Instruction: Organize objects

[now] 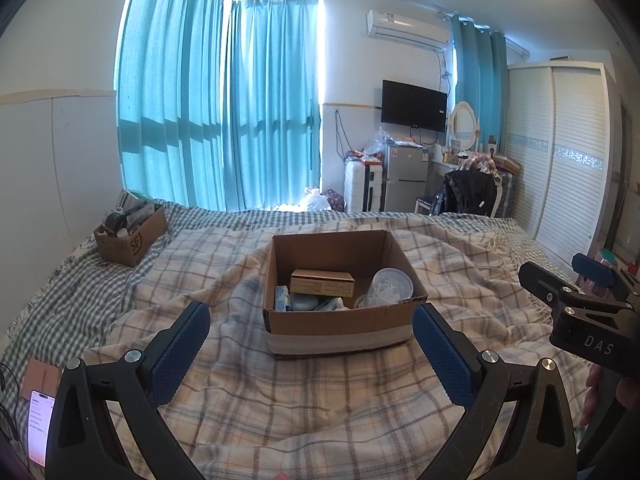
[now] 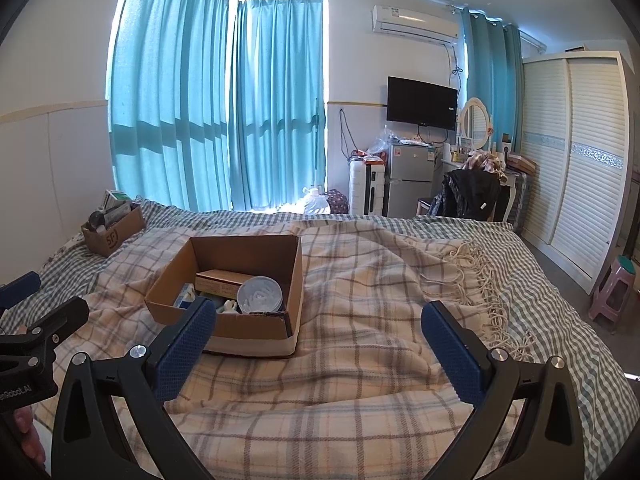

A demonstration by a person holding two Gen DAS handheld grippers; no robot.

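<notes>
An open cardboard box (image 1: 340, 322) sits on the plaid blanket on the bed; it also shows in the right wrist view (image 2: 256, 326). Inside lie a brown carton (image 1: 322, 282), a clear plastic cup (image 1: 390, 286) on its side, a blue-white pack (image 1: 282, 298) and other small items. My left gripper (image 1: 312, 324) is open and empty, just in front of the box. My right gripper (image 2: 318, 322) is open and empty, to the right of the box; it also shows in the left wrist view (image 1: 568, 276).
A second, smaller cardboard box (image 1: 130, 236) full of items stands at the bed's far left by the wall. A phone (image 1: 38, 426) lies at the near left edge. A pink stool (image 2: 614, 294), wardrobe, fridge and chair stand beyond the bed.
</notes>
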